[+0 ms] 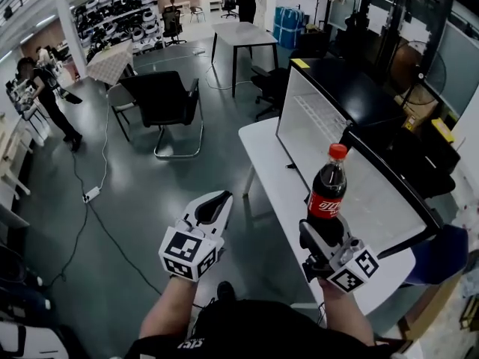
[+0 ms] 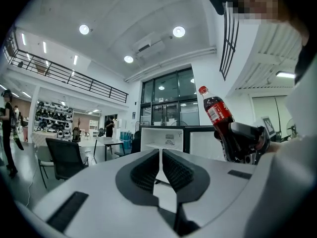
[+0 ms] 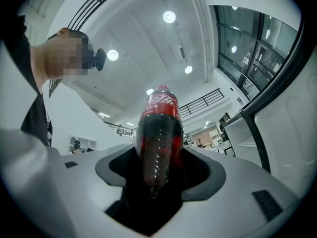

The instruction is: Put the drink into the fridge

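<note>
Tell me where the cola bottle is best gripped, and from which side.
Grip the cola bottle low on its body, below the red label, coming from the person's side with the jaws across the round barrel. It is roughly upright, and the neck tapers toward the cap, so a higher hold would likely slip. The right gripper holds it there.

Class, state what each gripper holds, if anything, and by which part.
The right gripper holds the plastic cola bottle with a red cap by its lower body, below the label. The left gripper, jaws together, holds nothing.
</note>
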